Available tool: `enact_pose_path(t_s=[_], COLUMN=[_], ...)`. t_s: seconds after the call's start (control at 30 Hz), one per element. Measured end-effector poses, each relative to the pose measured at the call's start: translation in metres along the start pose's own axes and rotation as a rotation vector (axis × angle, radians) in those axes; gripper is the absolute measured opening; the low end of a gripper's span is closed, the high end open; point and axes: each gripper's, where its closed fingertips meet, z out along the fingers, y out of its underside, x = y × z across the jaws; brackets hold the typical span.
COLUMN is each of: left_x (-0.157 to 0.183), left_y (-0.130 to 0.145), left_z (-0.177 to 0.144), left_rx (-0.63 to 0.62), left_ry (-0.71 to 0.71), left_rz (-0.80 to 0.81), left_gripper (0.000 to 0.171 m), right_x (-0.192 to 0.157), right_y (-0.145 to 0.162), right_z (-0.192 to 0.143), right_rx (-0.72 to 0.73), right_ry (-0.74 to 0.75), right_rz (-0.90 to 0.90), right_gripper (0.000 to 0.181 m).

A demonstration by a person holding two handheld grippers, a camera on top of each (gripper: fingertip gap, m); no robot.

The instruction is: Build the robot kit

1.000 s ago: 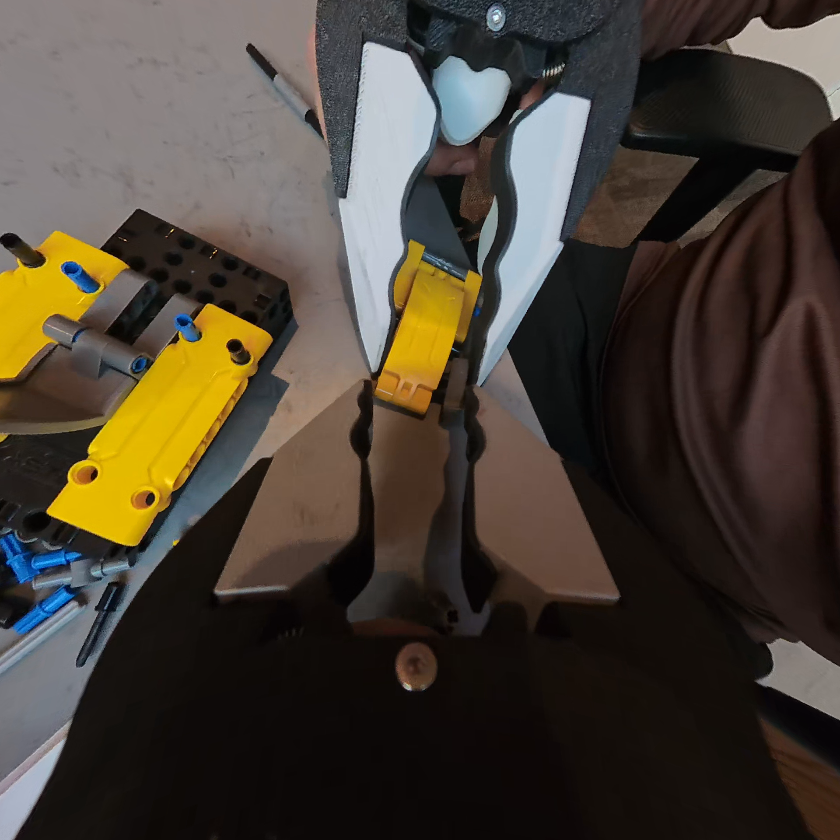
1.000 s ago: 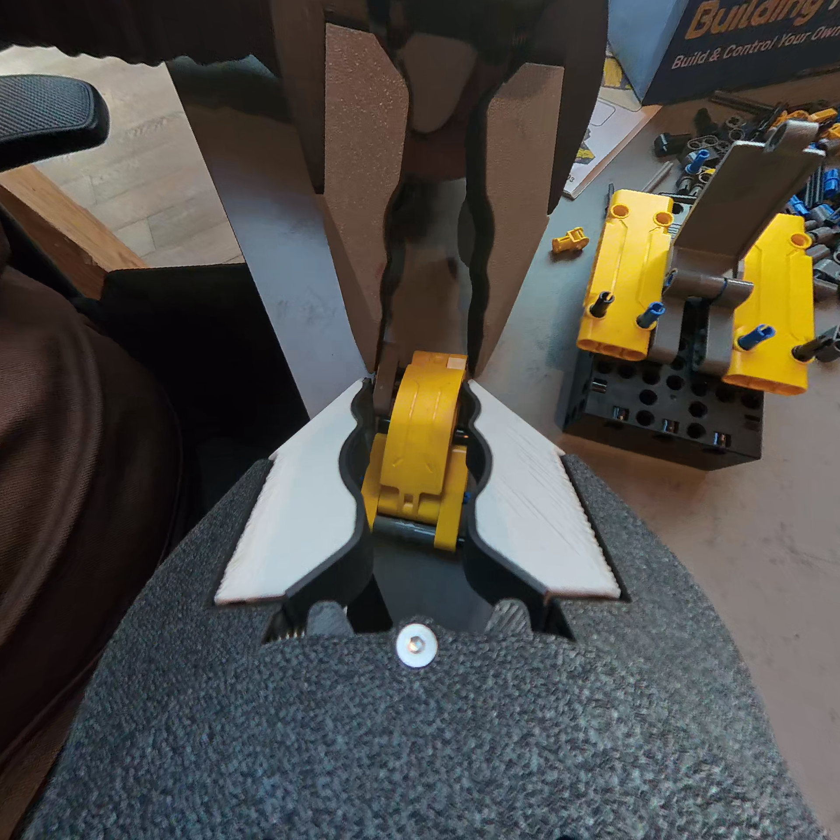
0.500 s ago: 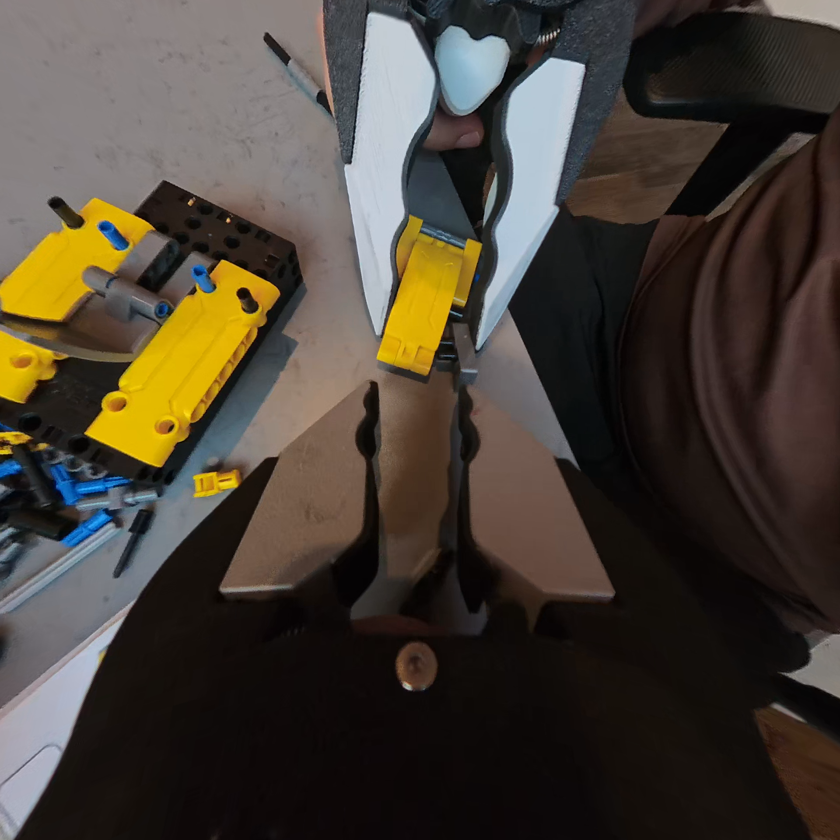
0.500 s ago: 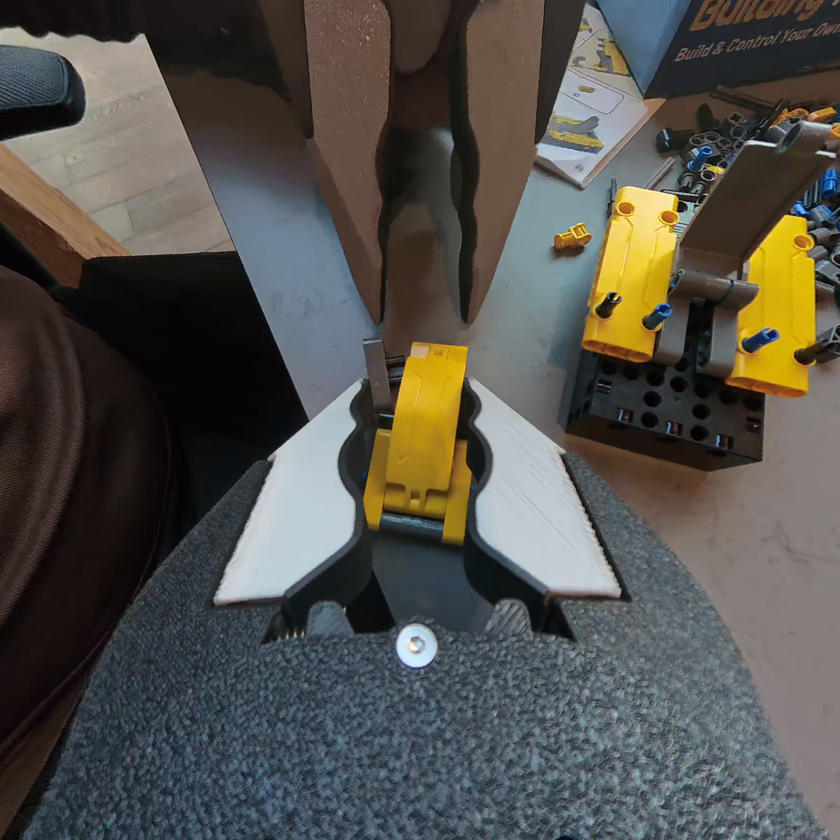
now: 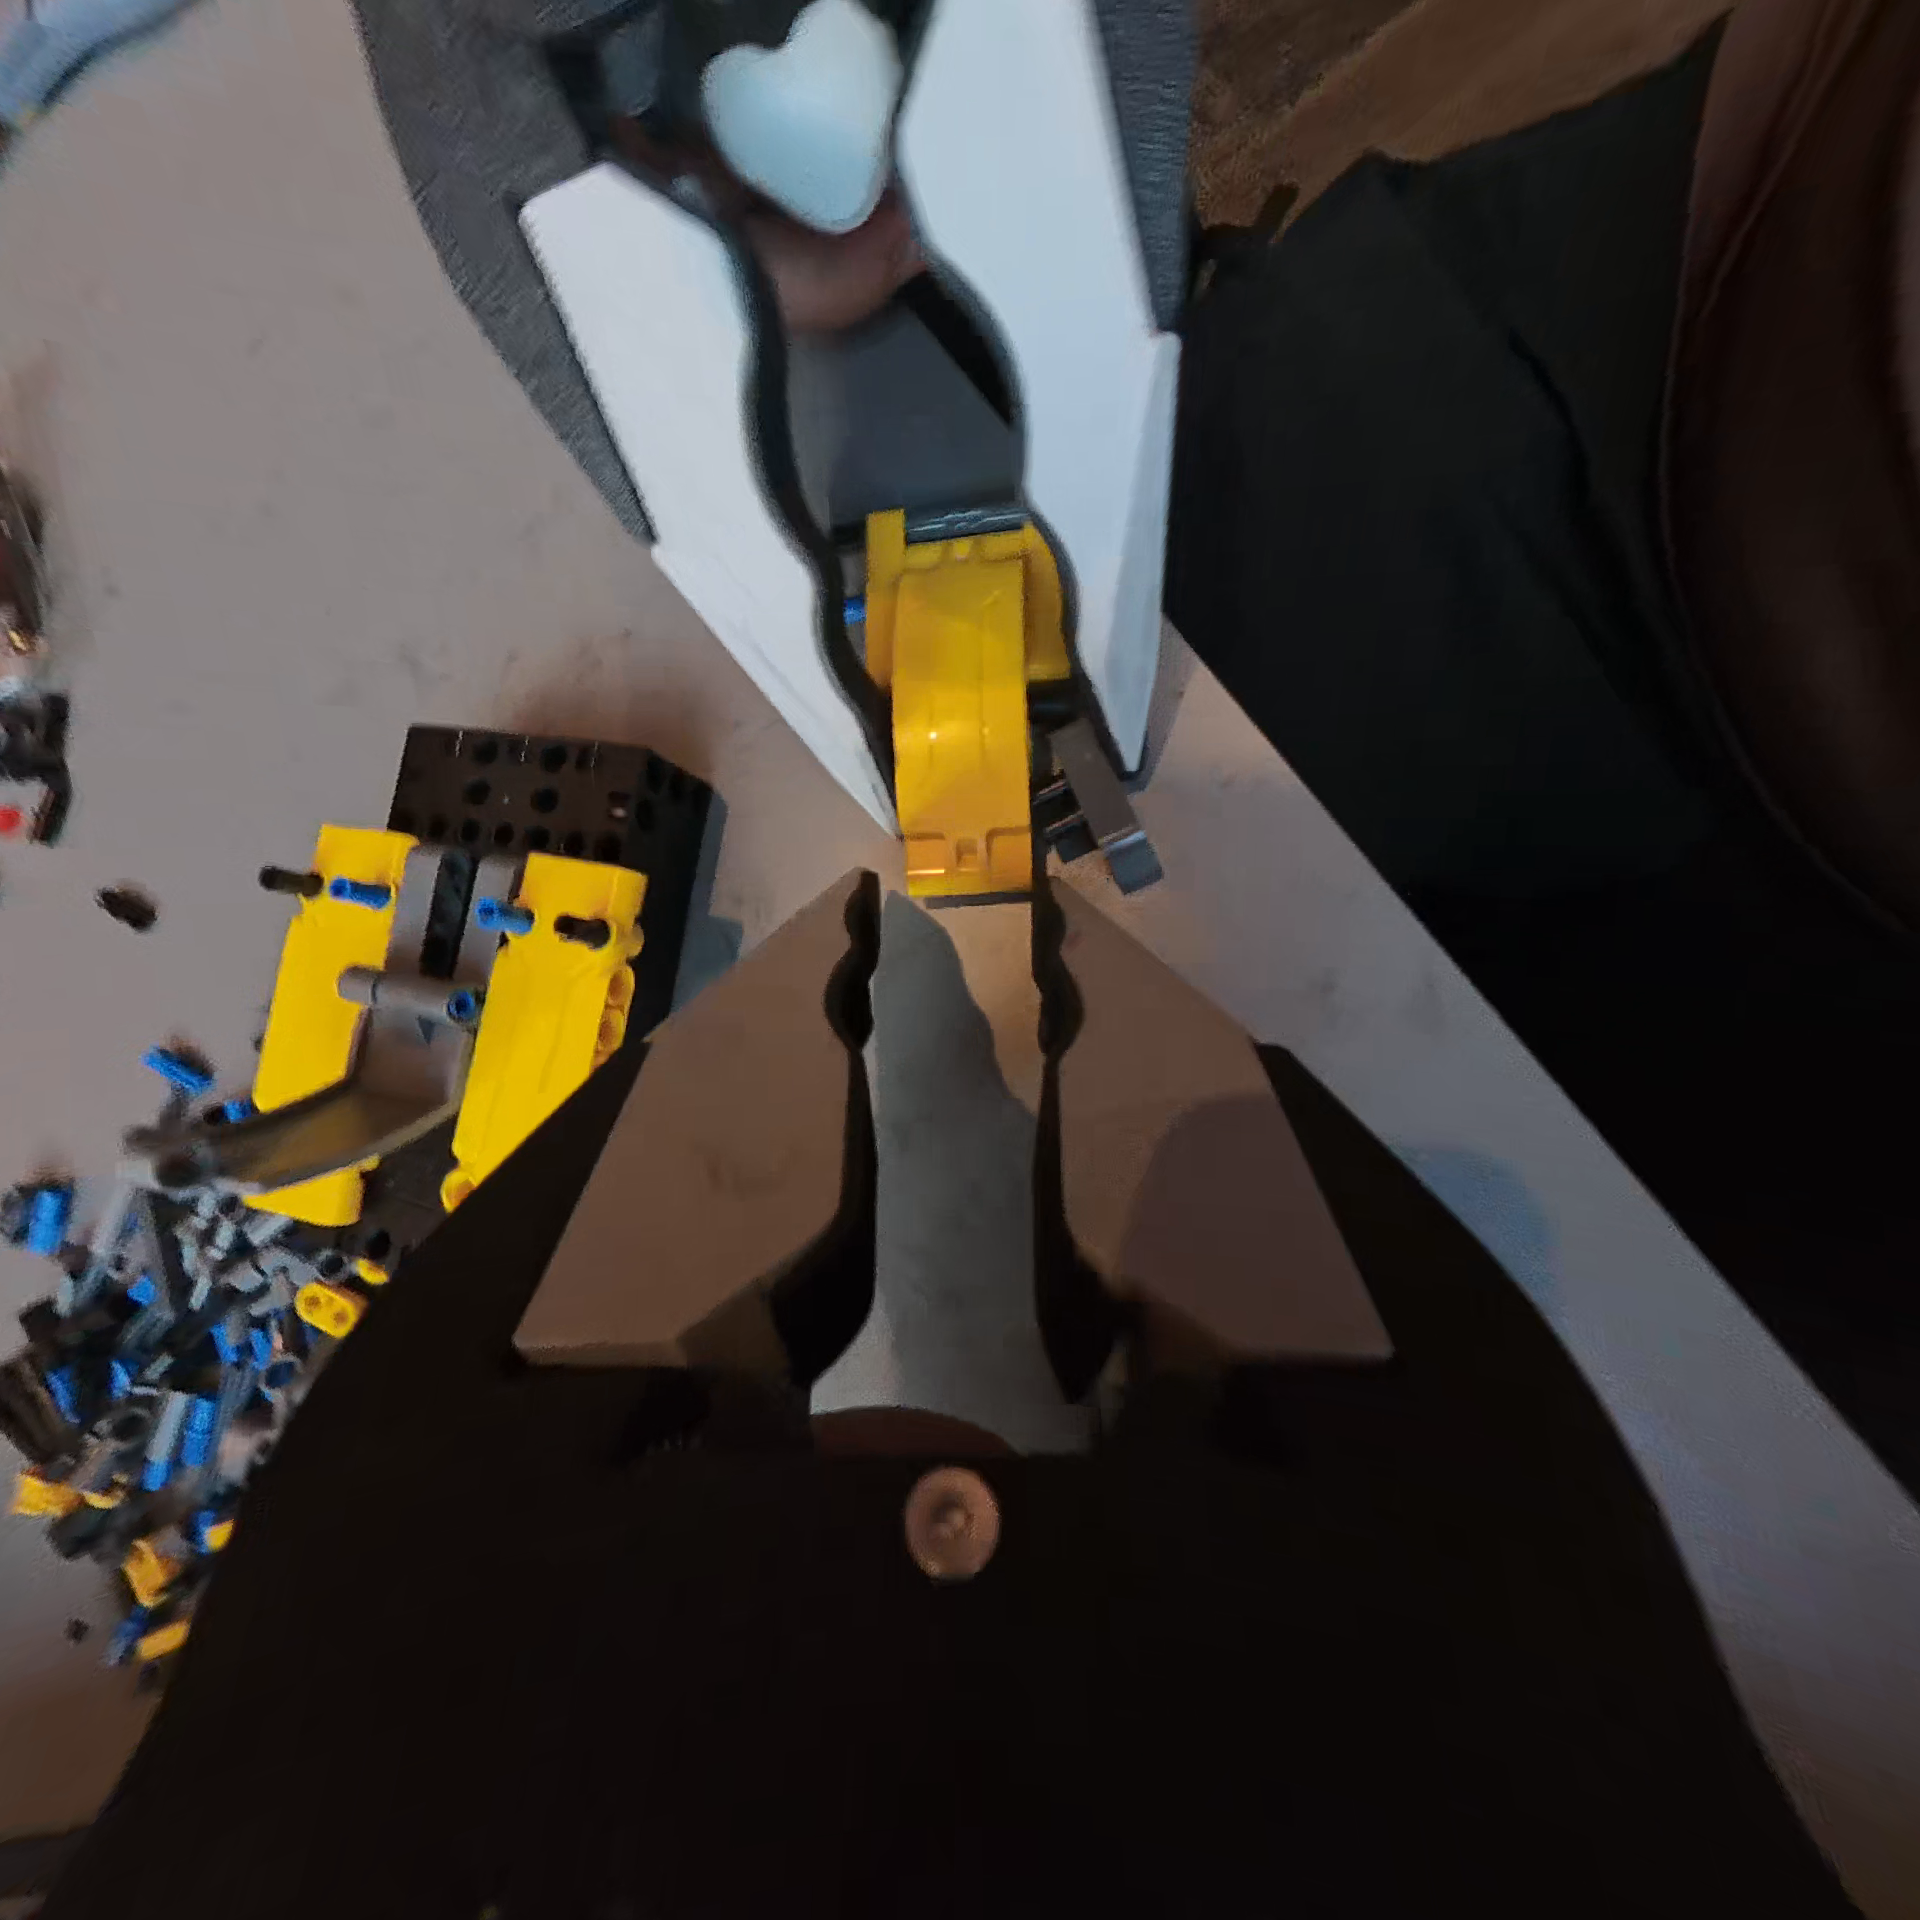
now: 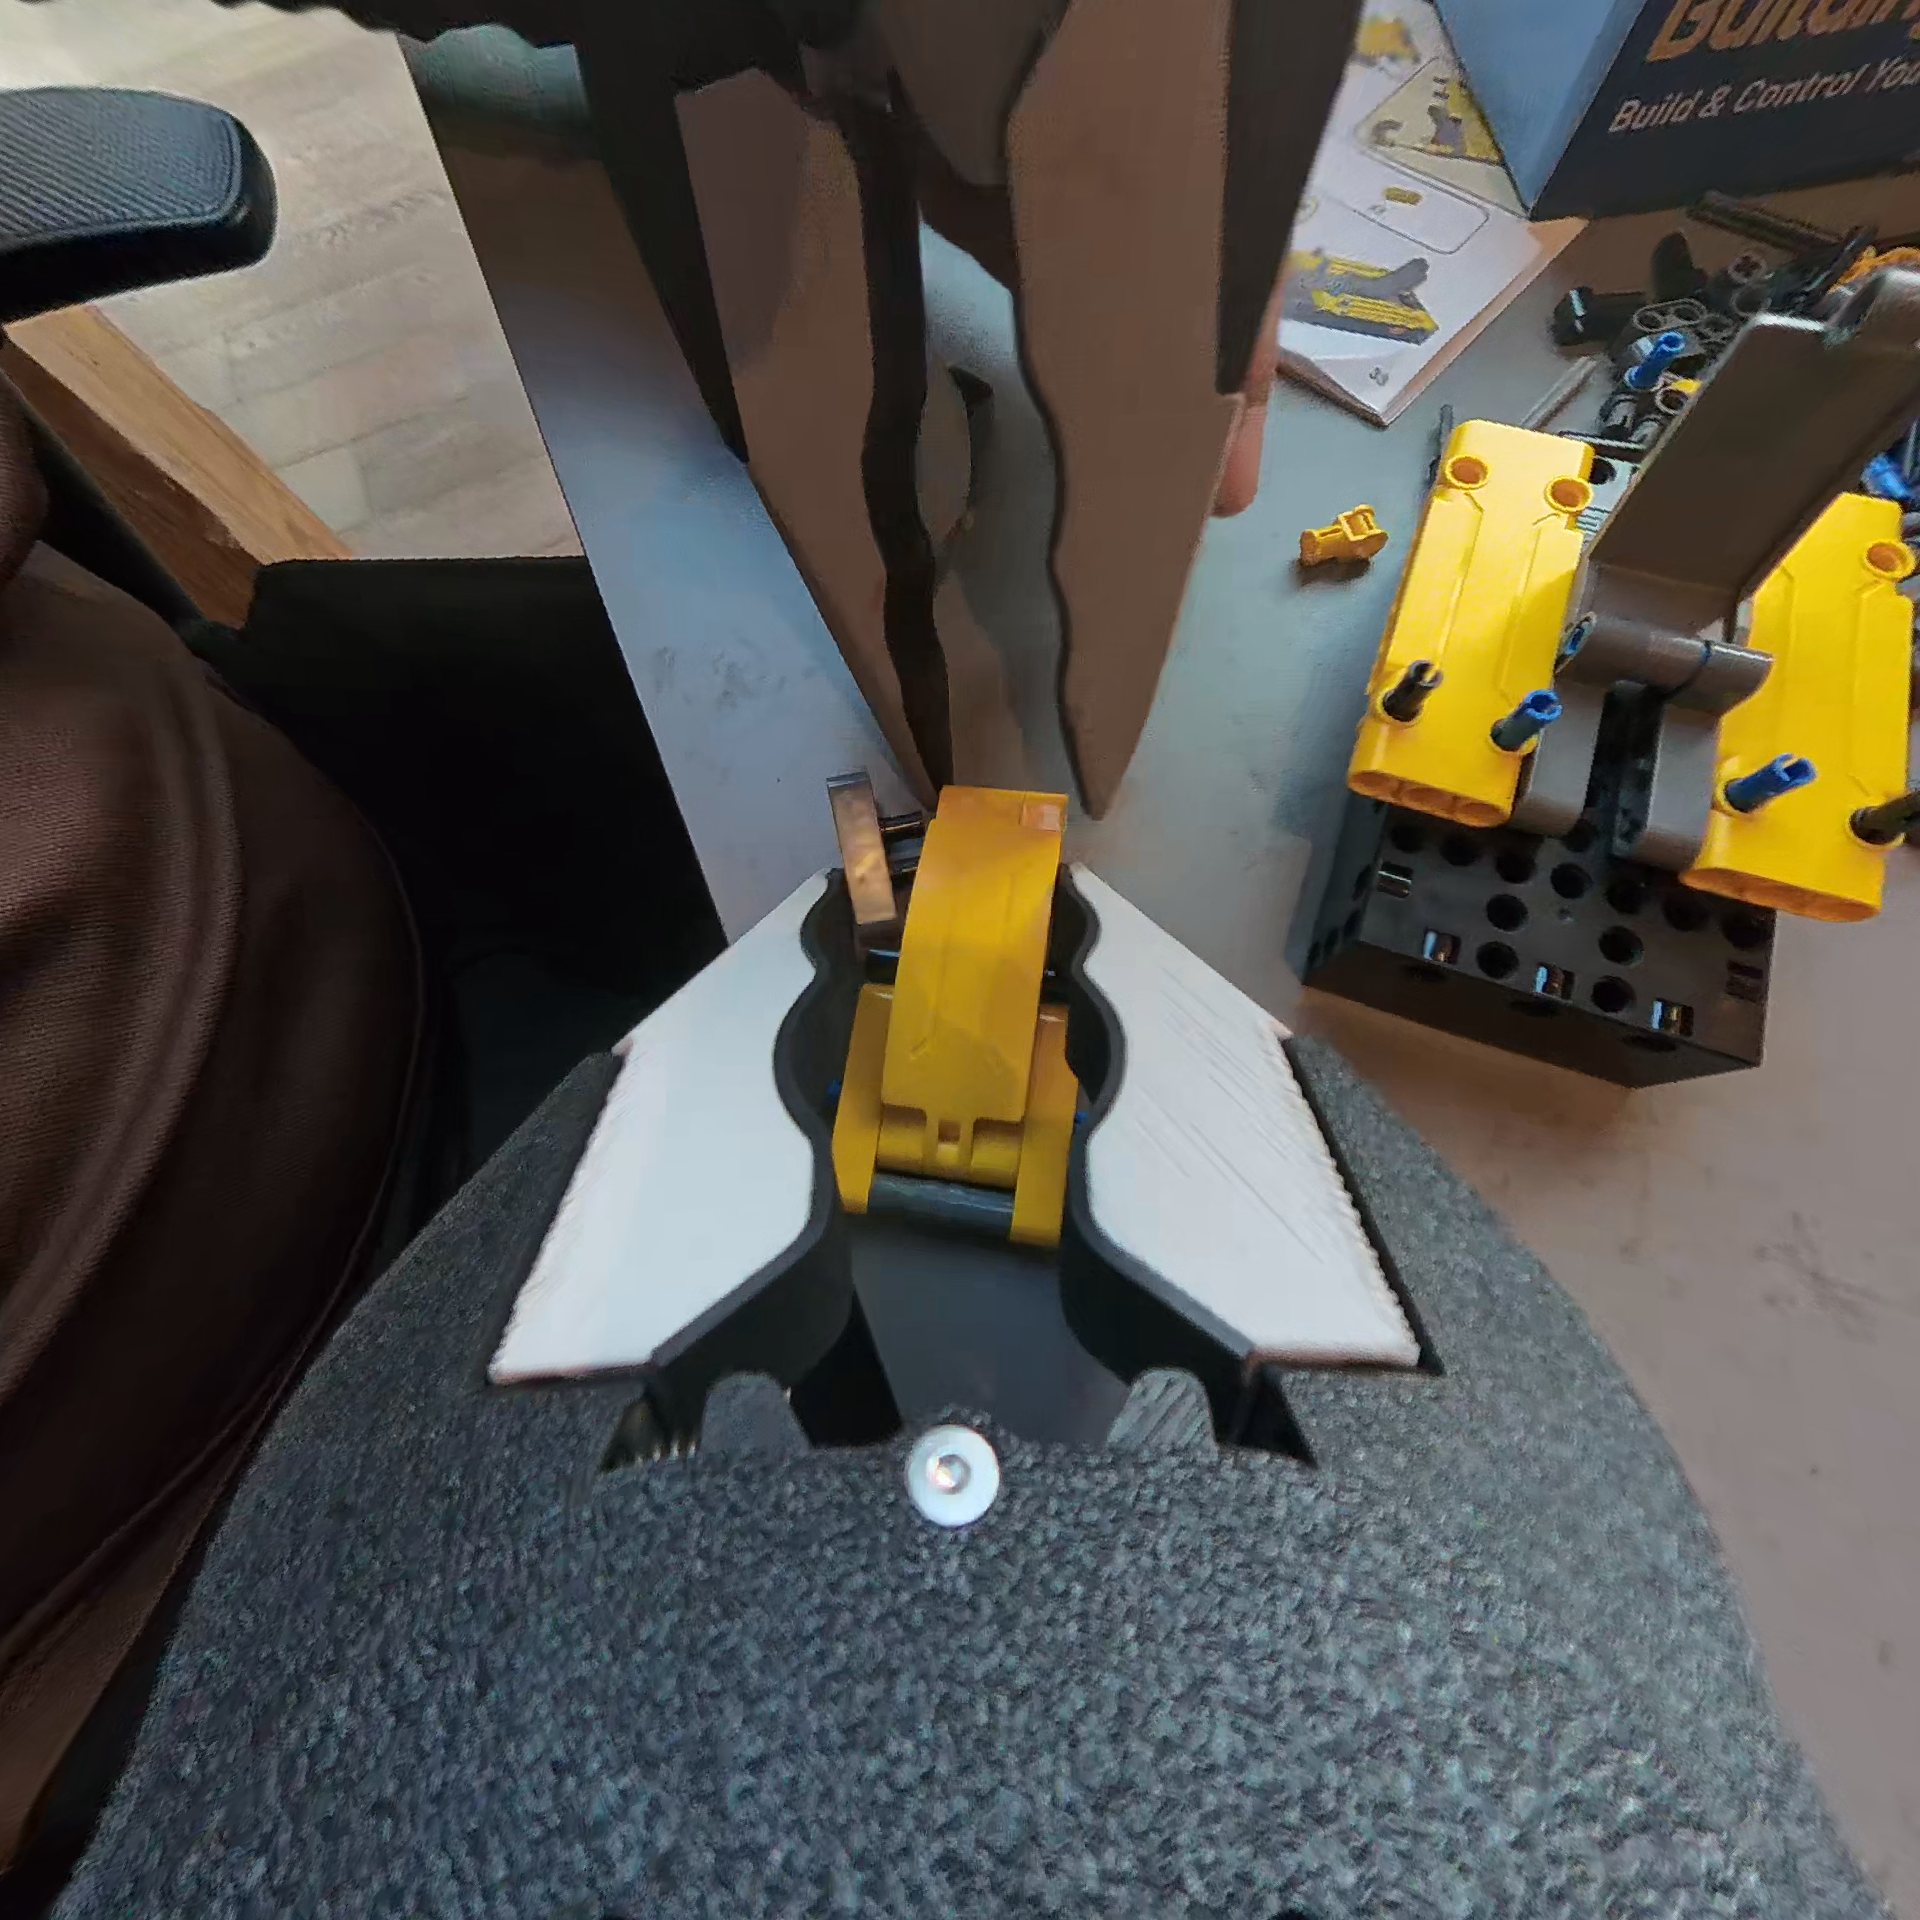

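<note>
You are drawing your left gripper (image 5: 956, 904) back from the right gripper (image 6: 961, 883): a second ago its brown tips were touching the yellow piece (image 6: 966, 997), and now they are hanging just off its far end with nothing between them, jaws parted to a narrow gap. As far as the pictures show, the yellow piece with its grey link (image 6: 860, 852) is already joined up as one small sub-assembly, while it is not yet mounted on anything; what else is left cannot be told. Your right gripper is clamping that yellow piece firmly between its white fingers (image 6: 717, 1143), closed down to the width of the part, with the curved cover pointing forward and the grey link sticking out on the side. Both grippers are hovering near the table (image 6: 1558, 1247) edge, close to your brown sleeve (image 6: 156, 935). Farther out on the table the black perforated block (image 6: 1538, 977) is carrying two long yellow panels (image 6: 1465, 634) with blue pins (image 6: 1527, 717) and a grey ramp, a small yellow connector (image 6: 1340, 537) is lying beside it, and loose parts, an instruction booklet (image 6: 1392, 260) and a blue box (image 6: 1714, 94) are sitting beyond
</note>
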Motion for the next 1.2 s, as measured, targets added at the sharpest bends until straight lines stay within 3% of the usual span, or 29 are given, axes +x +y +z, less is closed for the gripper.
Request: enact_pose_path(t_s=[0.13, 0.33, 0.4, 0.5, 0.6, 0.83, 0.97, 1.07, 1.2], left_x=[0.001, 0.001, -0.002, -0.002, -0.003, -0.007, 0.004, 0.016, 0.020], left_y=[-0.007, -0.008, -0.005, -0.002, -0.002, 0.000, -0.006, -0.019, -0.012], left_z=[0.004, 0.006, 0.005, 0.005, 0.005, -0.005, -0.014, -0.018, -0.002], left_rx=[0.049, 0.126, 0.110, 0.090, 0.088, 0.115, 0.189, 0.259, 0.142], left_ry=[-0.057, -0.059, -0.078, -0.108, -0.124, -0.162, -0.062, 0.048, 0.042], left_rz=[0.107, -0.063, -0.107, -0.115, -0.107, -0.183, -0.248, -0.304, -0.329], left_gripper=[0.021, 0.020, 0.020, 0.004, 0.004, 0.013, 0.018, 0.022, 0.024], right_x=[0.001, 0.001, 0.004, 0.009, 0.011, 0.018, 0.015, 0.015, 0.015], right_y=[0.003, 0.003, 0.003, 0.005, 0.006, 0.007, 0.010, 0.013, 0.010], right_z=[-0.005, -0.008, -0.008, -0.008, -0.008, -0.019, -0.028, -0.025, -0.018], right_rx=[-0.008, -0.024, -0.028, -0.036, -0.033, -0.020, -0.039, -0.059, -0.043], right_ry=[-0.045, -0.105, -0.072, -0.004, 0.037, 0.112, 0.152, 0.159, 0.112], right_rz=[0.032, 0.081, 0.076, 0.037, 0.018, 0.075, 0.078, 0.072, 0.107], right_gripper=[0.038, 0.038, 0.038, 0.037, 0.035, 0.053, 0.054, 0.041, 0.033])
